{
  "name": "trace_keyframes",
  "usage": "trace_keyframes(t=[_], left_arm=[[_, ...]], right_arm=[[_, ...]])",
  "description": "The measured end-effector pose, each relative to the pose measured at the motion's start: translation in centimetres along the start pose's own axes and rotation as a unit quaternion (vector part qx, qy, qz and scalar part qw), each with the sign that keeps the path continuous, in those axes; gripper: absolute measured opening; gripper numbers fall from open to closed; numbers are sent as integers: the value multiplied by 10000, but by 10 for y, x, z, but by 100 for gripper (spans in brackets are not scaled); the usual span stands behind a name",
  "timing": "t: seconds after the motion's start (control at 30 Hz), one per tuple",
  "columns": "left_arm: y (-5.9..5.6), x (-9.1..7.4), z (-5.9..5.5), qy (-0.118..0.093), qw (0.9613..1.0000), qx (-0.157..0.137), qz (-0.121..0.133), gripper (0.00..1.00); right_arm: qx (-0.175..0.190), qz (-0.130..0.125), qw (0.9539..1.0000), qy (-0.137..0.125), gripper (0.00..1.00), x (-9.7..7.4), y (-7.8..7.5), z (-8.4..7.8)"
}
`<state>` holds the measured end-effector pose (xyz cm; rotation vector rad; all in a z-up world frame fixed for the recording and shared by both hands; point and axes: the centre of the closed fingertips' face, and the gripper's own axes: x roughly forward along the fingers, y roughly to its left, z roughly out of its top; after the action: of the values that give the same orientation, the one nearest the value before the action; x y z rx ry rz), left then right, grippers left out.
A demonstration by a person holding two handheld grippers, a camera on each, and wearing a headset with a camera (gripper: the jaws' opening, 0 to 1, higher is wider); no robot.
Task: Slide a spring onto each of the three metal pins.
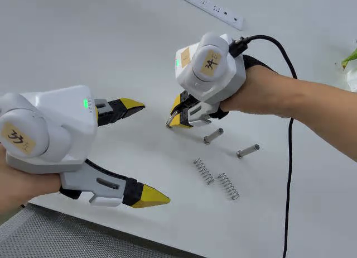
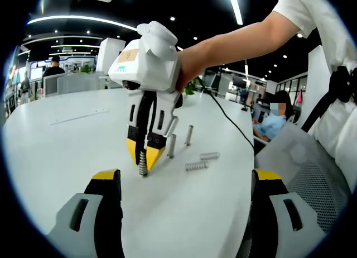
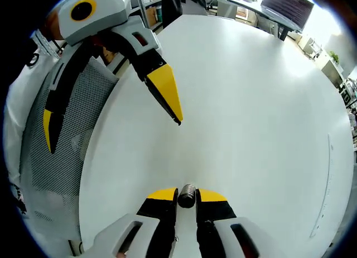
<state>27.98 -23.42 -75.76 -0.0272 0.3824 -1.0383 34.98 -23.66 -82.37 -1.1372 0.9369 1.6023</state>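
Risks first. Left gripper [image 1: 156,153]: jaws spread wide, nothing held, apart from the work to its right. A careless swing in could sweep the parts off.

Right gripper [image 1: 179,119]: jaws pinched almost together on the held spring [image 2: 143,163], which is upright with its lower end on the table [image 1: 111,40]. Too hard a squeeze may buckle the coils or shoot the spring out sideways. Cannot tell whether a pin sits inside it.

Left pin [image 1: 213,136] and right pin [image 1: 247,151], just right of that gripper, stand upright and unsupported in the left gripper view. A nudge would likely topple them.

Looks: the held spring is thin, close-wound and grey, poking out below the yellow tips. Pins are short, bright and bare. First loose spring [image 1: 203,171] and second loose spring [image 1: 228,186] lie flat, side by side, near the pins
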Motion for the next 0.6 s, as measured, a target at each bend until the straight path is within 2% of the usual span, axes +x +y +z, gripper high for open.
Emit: trace_keyframes(t=[0.37, 0.6], left_arm=[[-1, -1, 0, 42, 10000, 14, -15, 95], [-2, -2, 0, 109, 9999, 45, -33, 95]], right_arm=[[141, -48, 9998, -164, 15, -4, -2, 3], [286, -134, 9989, -358, 20, -16, -3, 4]])
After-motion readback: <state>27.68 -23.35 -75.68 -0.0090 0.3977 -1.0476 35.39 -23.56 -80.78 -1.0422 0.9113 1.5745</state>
